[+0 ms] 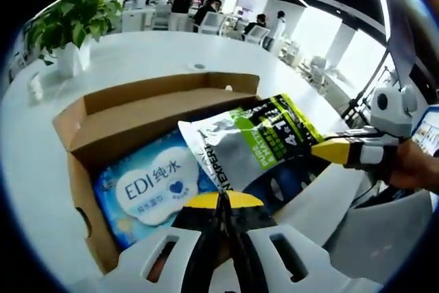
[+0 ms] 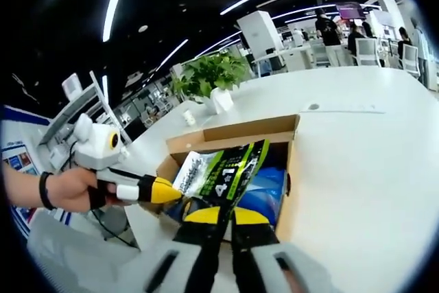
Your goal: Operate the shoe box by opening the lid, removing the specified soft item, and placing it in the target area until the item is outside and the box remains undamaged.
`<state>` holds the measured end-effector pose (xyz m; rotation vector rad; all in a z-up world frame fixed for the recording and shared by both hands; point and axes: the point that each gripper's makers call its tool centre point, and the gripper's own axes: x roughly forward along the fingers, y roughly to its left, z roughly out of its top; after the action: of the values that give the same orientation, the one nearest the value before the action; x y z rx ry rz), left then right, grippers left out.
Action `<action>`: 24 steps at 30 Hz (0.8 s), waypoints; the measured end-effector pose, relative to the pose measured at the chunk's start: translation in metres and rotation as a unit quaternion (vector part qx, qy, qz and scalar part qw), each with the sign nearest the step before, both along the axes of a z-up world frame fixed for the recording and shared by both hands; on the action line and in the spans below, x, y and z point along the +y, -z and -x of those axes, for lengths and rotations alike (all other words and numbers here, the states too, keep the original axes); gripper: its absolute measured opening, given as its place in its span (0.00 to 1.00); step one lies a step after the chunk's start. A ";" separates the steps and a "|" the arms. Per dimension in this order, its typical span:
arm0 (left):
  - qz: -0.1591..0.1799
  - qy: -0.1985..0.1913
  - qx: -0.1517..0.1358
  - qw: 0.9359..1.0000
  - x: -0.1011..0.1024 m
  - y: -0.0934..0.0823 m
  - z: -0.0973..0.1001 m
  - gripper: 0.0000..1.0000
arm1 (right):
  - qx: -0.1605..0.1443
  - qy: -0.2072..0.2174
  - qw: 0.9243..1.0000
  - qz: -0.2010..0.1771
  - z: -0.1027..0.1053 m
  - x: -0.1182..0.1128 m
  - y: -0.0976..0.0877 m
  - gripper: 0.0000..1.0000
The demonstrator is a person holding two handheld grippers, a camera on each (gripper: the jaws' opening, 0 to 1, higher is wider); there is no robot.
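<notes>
Removal step; box (image 1: 103, 125) lid open; right gripper (image 2: 219, 214) clamps pouch (image 1: 250, 145), lifted; left gripper (image 1: 221, 200) closed, empty; next carry pouch to table (image 2: 363, 162).

We note a brown matt cardboard shoe box (image 1: 103, 125), a glossy plastic-film pouch (image 1: 250, 143) catching light, a shiny blue soft wipes pack (image 1: 147, 193), our grippers' smooth yellow-and-black plastic jaws, a smooth white tabletop (image 2: 370, 169) with faint sheen
</notes>
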<state>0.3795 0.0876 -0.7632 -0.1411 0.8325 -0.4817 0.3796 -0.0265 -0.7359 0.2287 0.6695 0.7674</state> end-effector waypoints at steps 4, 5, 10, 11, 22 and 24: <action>0.001 0.010 -0.005 1.000 -0.006 -0.006 0.001 0.00 | -0.007 0.005 1.000 -0.001 0.003 -0.006 -0.006 0.00; 0.001 0.013 -0.006 1.000 -0.008 -0.007 0.000 0.00 | -0.008 0.006 1.000 -0.002 0.004 -0.007 -0.007 0.00; 0.001 0.023 -0.011 1.000 -0.017 -0.011 -0.001 0.00 | -0.013 0.014 1.000 -0.003 0.004 -0.016 -0.011 0.00; 0.001 0.025 -0.012 1.000 -0.019 -0.012 -0.001 0.00 | -0.014 0.015 1.000 -0.004 0.004 -0.018 -0.012 0.00; 0.007 0.043 -0.021 0.999 -0.042 -0.017 -0.002 0.00 | -0.014 0.030 0.999 -0.001 0.004 -0.042 -0.013 0.00; 0.007 0.046 -0.020 0.999 -0.047 -0.016 -0.001 0.00 | -0.013 0.032 0.999 0.000 0.004 -0.047 -0.013 0.00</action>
<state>0.3808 0.0405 -0.7471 -0.1059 0.7983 -0.5762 0.3754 -0.0735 -0.7230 0.2385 0.6340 0.7083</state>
